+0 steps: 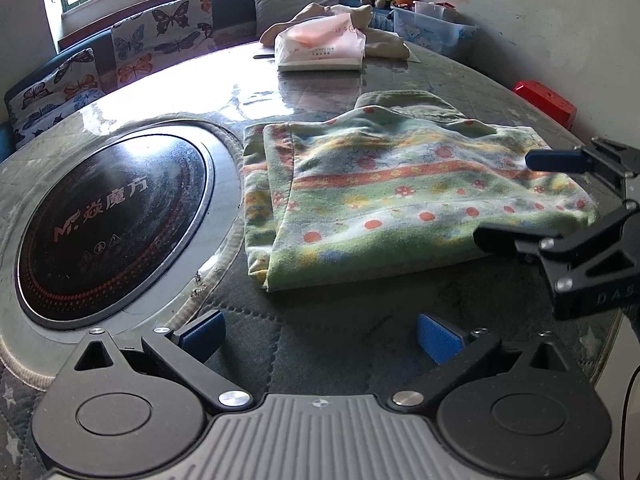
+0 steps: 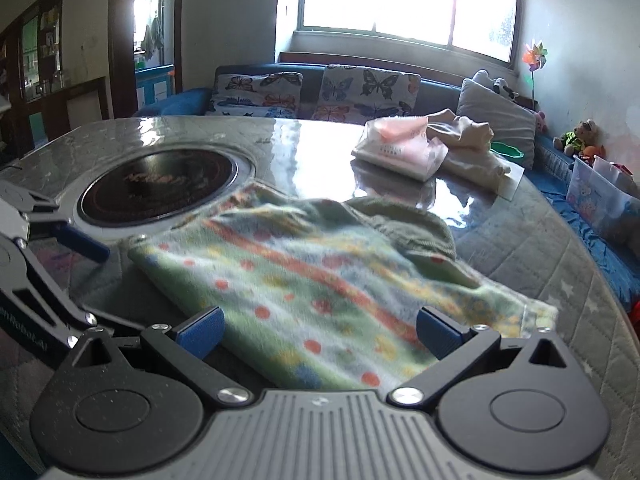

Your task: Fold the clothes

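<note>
A green fleece garment (image 1: 400, 196) with orange stripes and dots lies folded flat on the round table (image 1: 320, 88); it also shows in the right wrist view (image 2: 320, 280). My left gripper (image 1: 320, 338) is open and empty, just short of the garment's near edge. My right gripper (image 2: 318, 334) is open over the garment's near corner, touching nothing that I can see. In the left wrist view the right gripper (image 1: 516, 196) comes in from the right above the garment's right edge. The left gripper's blue finger (image 2: 80, 242) shows at the left of the right wrist view.
A black induction hob (image 1: 112, 224) is set into the table left of the garment. At the far side lie a pink tissue pack (image 1: 320, 46) and a beige cloth (image 1: 384, 36). Behind are a sofa with butterfly cushions (image 1: 160, 36), a plastic box (image 1: 432, 28) and a red stool (image 1: 546, 100).
</note>
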Demonstrator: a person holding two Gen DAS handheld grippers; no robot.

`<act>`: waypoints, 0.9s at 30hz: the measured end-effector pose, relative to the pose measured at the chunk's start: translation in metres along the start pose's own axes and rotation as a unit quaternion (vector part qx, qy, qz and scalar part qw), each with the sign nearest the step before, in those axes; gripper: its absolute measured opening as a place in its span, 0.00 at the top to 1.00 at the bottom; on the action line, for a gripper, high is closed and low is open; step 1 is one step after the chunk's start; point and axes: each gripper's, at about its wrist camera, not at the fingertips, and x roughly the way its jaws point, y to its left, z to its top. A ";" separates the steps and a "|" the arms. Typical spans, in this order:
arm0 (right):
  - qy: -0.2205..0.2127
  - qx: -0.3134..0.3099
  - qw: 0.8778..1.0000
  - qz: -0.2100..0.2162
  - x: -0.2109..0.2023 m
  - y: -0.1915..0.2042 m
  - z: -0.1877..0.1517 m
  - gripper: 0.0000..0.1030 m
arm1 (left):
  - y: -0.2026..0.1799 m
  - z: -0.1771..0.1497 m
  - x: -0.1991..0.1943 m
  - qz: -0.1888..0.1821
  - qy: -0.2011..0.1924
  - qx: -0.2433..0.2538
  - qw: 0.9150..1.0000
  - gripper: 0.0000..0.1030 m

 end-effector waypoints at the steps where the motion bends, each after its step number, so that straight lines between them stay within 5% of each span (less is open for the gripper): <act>1: 0.001 0.005 1.000 0.001 0.000 -0.001 0.002 0.00 | 0.001 0.001 -0.002 0.003 -0.002 0.000 1.000 0.00; 9: 0.028 0.069 0.997 -0.010 0.011 -0.011 0.025 0.00 | 0.017 0.016 -0.017 0.046 -0.026 -0.010 0.999 0.00; 27: -0.012 0.077 0.997 0.002 0.036 0.029 0.102 0.00 | 0.074 0.046 -0.047 0.113 -0.072 -0.072 0.988 0.00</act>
